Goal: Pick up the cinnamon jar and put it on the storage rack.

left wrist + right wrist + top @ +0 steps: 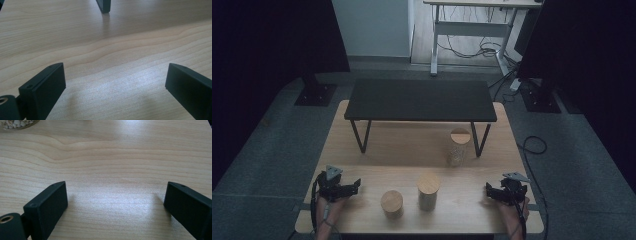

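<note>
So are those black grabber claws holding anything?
No. The left gripper and right gripper are both open over bare wooden table, apart from the three jars.

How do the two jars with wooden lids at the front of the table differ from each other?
The short jar is lower than the tall jar, about two thirds of its height. The short jar stands nearer the front edge of the table and to the left; the tall jar stands a little farther back and to the right. They do not touch. Both stand upright and carry a round, light wooden lid.
</note>
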Demonstrator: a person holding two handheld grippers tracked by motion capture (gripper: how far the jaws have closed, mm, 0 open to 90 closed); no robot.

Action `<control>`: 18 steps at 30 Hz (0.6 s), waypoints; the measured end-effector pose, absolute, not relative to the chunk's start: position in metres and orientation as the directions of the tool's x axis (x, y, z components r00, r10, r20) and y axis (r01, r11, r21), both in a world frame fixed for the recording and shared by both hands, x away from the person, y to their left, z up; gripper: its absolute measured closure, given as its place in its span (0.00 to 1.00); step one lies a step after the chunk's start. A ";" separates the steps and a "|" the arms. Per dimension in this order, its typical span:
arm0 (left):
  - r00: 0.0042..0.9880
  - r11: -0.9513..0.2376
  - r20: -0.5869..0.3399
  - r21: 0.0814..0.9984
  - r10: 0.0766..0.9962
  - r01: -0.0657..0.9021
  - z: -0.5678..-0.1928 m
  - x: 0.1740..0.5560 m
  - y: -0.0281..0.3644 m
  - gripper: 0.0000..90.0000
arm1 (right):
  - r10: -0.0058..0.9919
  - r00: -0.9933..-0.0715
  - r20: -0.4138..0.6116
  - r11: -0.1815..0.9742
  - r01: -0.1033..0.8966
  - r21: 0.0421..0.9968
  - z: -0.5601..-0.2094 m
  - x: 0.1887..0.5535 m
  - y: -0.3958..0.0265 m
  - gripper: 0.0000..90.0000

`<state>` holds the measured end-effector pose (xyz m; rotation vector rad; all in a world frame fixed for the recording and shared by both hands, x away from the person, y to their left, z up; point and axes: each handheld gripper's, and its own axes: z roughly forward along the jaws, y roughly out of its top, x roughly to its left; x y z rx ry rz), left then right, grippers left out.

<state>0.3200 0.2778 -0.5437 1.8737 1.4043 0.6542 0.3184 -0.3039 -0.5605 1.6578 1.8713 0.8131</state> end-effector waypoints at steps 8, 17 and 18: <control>0.286 -0.163 -0.019 0.786 0.958 0.597 -0.541 0.318 0.279 0.03 | 0.992 -0.127 0.016 0.077 0.688 0.721 -0.560 0.318 -0.304 0.05; 0.283 -0.150 -0.028 0.794 0.959 0.588 -0.539 0.315 0.281 0.03 | 0.992 -0.127 0.016 0.077 0.688 0.721 -0.560 0.318 -0.304 0.05; 0.283 -0.148 -0.030 0.796 0.959 0.587 -0.538 0.315 0.281 0.03 | 0.992 -0.128 0.016 0.077 0.688 0.721 -0.560 0.318 -0.304 0.05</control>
